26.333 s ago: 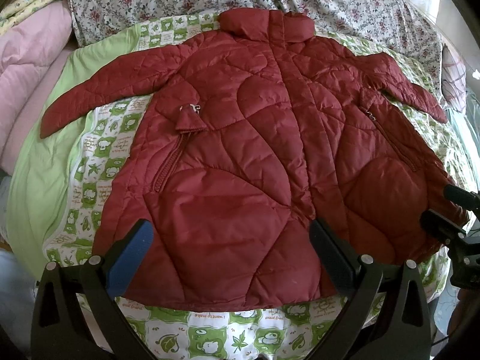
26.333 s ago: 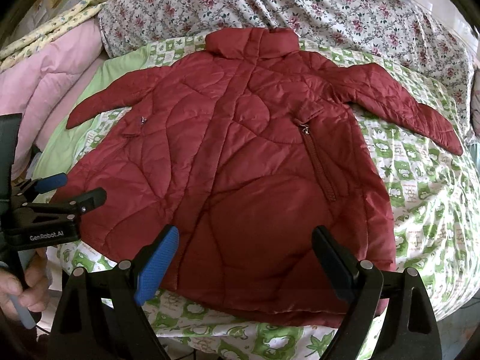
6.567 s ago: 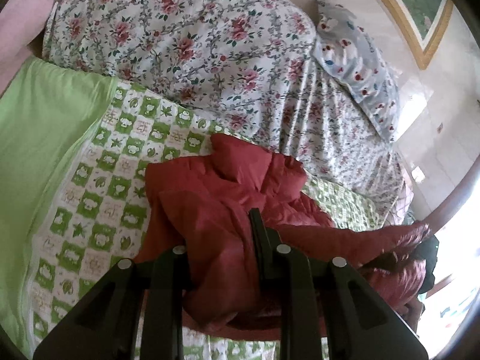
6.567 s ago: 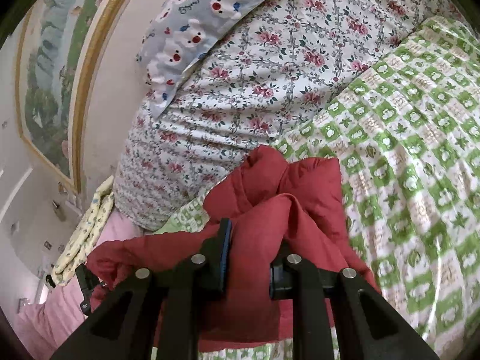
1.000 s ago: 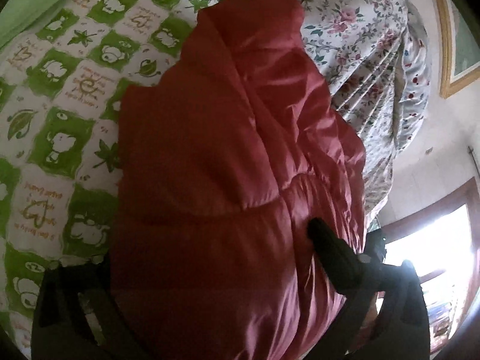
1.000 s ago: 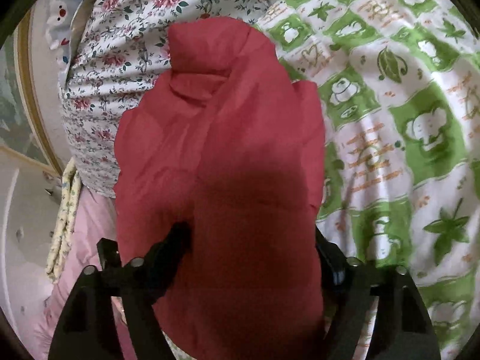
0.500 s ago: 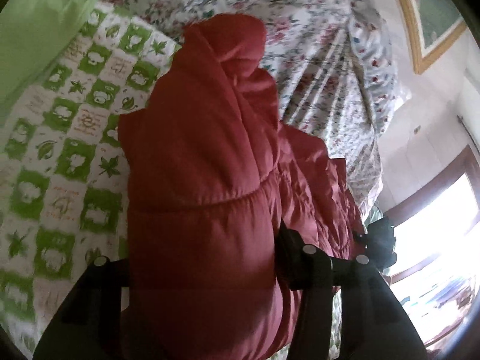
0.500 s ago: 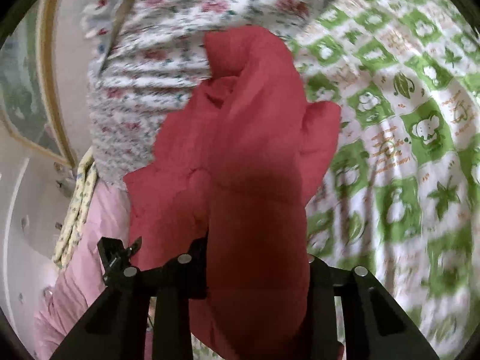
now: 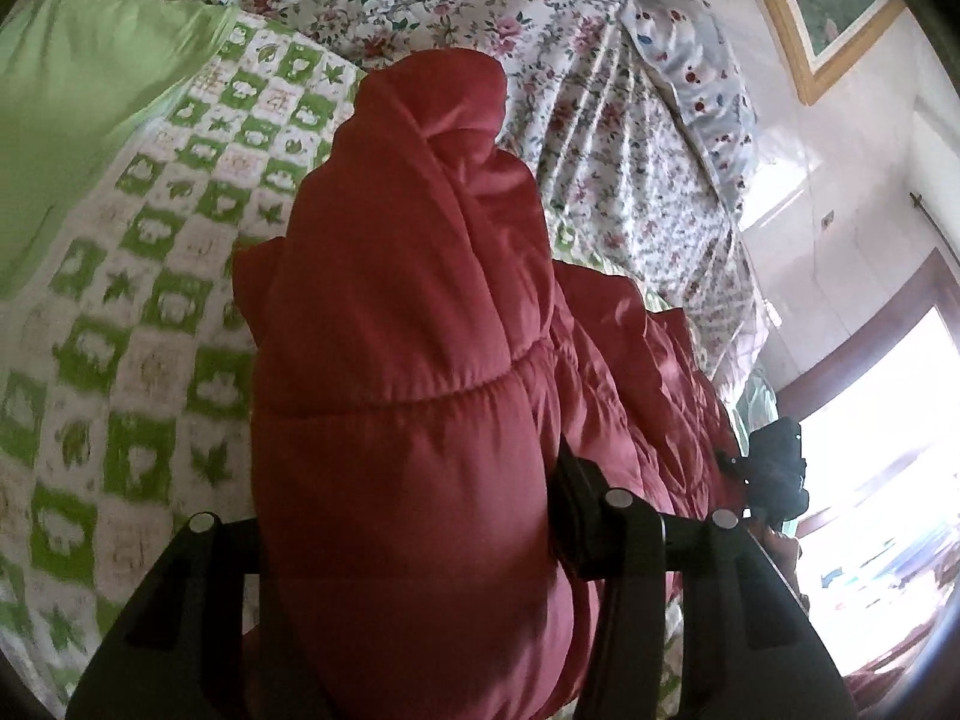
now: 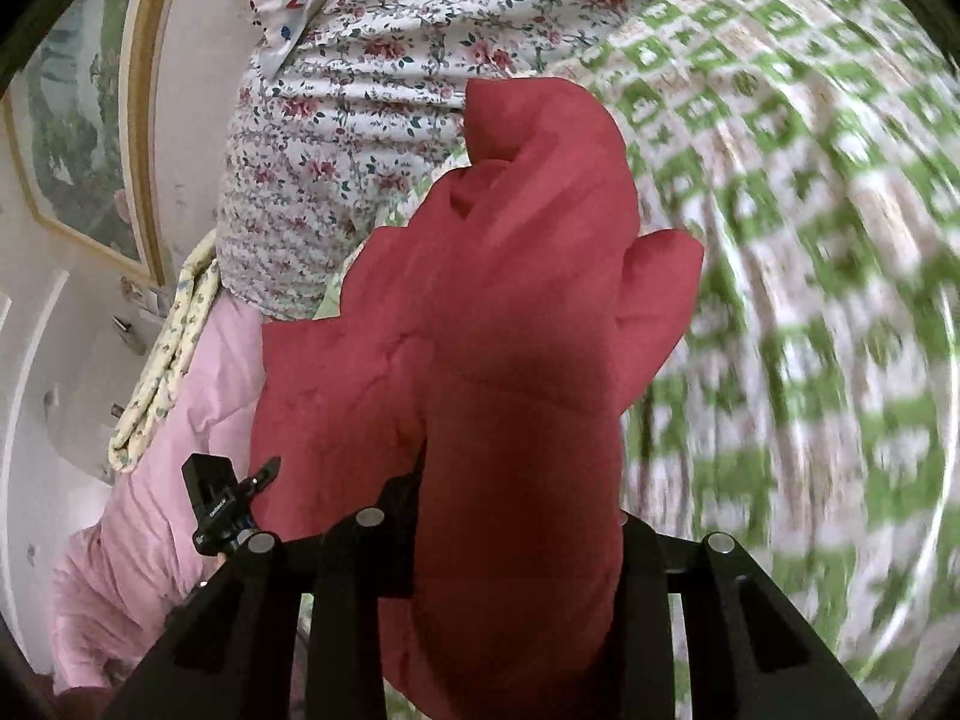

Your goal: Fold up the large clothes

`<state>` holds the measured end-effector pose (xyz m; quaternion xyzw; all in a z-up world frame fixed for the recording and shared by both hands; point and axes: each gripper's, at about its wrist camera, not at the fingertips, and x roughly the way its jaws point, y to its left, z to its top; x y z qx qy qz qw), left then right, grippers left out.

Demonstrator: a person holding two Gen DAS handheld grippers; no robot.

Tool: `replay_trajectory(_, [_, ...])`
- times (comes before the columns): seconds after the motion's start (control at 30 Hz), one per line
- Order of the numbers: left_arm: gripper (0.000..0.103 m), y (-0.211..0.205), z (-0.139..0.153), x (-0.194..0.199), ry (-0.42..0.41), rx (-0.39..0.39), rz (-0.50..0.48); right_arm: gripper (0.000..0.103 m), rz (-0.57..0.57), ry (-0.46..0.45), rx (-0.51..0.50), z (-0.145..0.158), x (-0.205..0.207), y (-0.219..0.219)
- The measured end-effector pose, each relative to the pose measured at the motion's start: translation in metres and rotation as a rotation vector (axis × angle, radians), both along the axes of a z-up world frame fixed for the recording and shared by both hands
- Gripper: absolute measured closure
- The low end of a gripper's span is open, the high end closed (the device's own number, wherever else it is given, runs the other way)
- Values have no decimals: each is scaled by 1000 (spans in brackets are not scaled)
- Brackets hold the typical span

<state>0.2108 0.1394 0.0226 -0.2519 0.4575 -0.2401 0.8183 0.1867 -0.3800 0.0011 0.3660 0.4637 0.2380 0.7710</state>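
Red padded cloth fills the gap between the jaws of both grippers: the left gripper (image 9: 408, 546) is clamped on a thick fold of the jacket (image 9: 408, 312), and the right gripper (image 10: 516, 540) grips another fold of the same jacket (image 10: 516, 312). Both sets of jaws have just been closing, with the cloth pressed between them. From the left wrist the jacket shows as a puffy, slightly shiny bundle crossed by a stitched seam, its far end rounded into a bulge, with more quilted red spilling away toward the right of that view, where the dark right gripper shows at the bundle's edge. From the right wrist the cloth looks smoother and flatter, rising to a rolled tip with a lobe sticking out beside it; the left gripper (image 10: 225, 504) shows at its left side. The jacket is held bunched above the green-checked blanket (image 9: 150, 312). Beyond lie a floral quilt (image 9: 540, 18), a pink quilt (image 10: 156, 480) and a framed picture (image 10: 72, 108) on the wall.
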Motion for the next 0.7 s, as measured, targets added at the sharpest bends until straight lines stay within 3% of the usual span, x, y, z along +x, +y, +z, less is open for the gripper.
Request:
replay_trajectory(0.37, [53,7,-34,-20,66,9,46,65,-53,48,65,-36,-25,-13])
replay_trajectory(0.7, [29,3,-41,-21,80,92,103,49,-86,59,74,-55,-29,-17])
